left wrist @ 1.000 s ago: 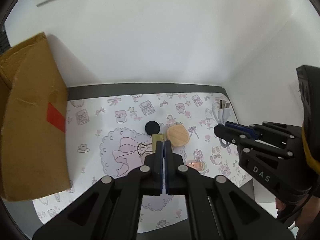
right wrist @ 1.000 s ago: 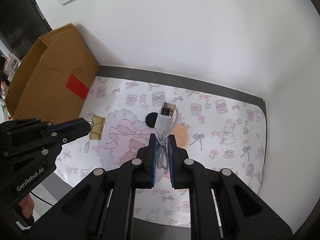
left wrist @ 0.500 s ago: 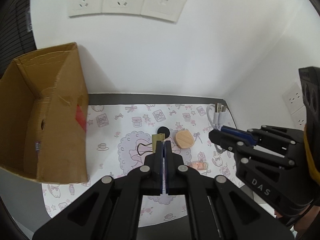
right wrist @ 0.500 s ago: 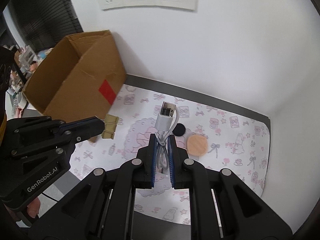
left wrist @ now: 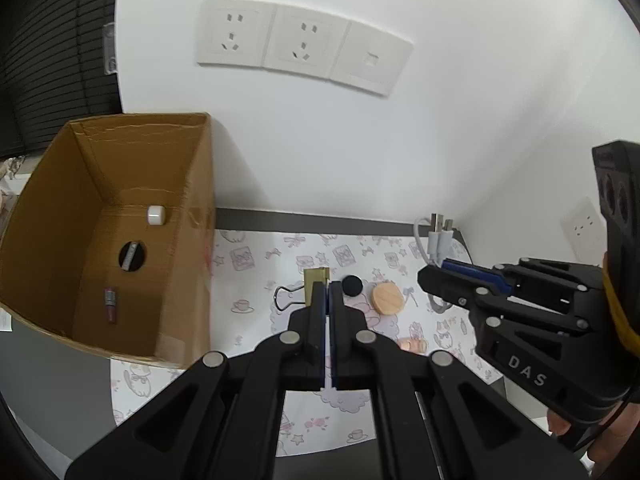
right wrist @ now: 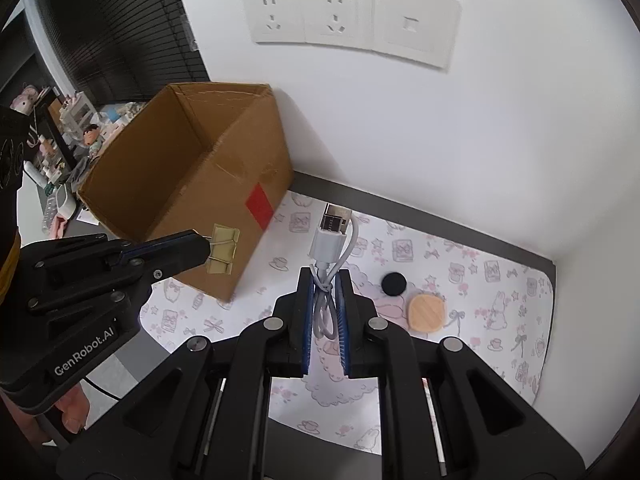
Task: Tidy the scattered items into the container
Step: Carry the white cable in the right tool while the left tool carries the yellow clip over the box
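Left hand-held gripper [left wrist: 328,292]: closed on a gold binder clip [left wrist: 315,286] by its wire handle, clip held in the air just beside the near right corner of the cardboard box [right wrist: 188,184]; clip body also visible from the right wrist view [right wrist: 223,249] against the box's outer wall. Right hand-held gripper [right wrist: 325,280]: clamped on a bundled white USB cable [right wrist: 330,240], plug end pointing upward and forward, raised above the patterned mat [right wrist: 500,280]. Cardboard box: open-topped, at the left of the surface against the white wall, red label [right wrist: 260,206] on its right outer face. Inside the box, from the left wrist view: small white cube [left wrist: 156,215] at the far end, round black item [left wrist: 132,256] at the middle, small reddish tube [left wrist: 110,304] nearer. On the mat, outside the box: black disc [right wrist: 394,283] and, just beside it, rounded wooden piece [right wrist: 427,314]; small pinkish item [left wrist: 412,344] nearer the left gripper's base, too small to identify. Triple wall socket plate [right wrist: 352,20] above the box and mat.
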The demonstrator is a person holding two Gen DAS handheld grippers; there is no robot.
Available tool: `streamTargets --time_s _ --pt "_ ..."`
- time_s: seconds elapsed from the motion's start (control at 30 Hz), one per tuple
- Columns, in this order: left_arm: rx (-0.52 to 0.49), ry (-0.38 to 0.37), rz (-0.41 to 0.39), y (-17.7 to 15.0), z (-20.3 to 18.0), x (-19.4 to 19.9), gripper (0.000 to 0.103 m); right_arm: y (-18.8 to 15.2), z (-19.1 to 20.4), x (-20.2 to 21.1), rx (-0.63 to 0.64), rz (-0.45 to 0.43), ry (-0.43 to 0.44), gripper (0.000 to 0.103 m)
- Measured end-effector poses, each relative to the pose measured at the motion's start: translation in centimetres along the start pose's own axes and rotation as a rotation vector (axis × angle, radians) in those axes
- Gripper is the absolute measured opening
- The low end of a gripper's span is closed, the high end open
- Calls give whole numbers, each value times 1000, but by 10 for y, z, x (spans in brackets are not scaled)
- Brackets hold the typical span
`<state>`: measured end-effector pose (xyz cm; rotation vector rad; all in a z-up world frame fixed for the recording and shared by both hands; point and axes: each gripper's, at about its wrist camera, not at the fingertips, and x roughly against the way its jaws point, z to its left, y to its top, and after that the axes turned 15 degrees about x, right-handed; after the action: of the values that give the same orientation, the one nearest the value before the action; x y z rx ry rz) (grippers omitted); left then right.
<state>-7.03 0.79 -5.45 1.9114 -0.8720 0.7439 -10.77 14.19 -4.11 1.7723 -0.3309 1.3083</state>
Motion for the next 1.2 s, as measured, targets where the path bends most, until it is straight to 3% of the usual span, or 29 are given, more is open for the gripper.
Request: streamTargets --time_s 0.67,1.2 --pt "81 22 -91 44 68 37 1 62 55 -3 95 -46 40 11" --pt "149 61 -114 72 128 42 1 109 108 -37 169 -25 92 11"
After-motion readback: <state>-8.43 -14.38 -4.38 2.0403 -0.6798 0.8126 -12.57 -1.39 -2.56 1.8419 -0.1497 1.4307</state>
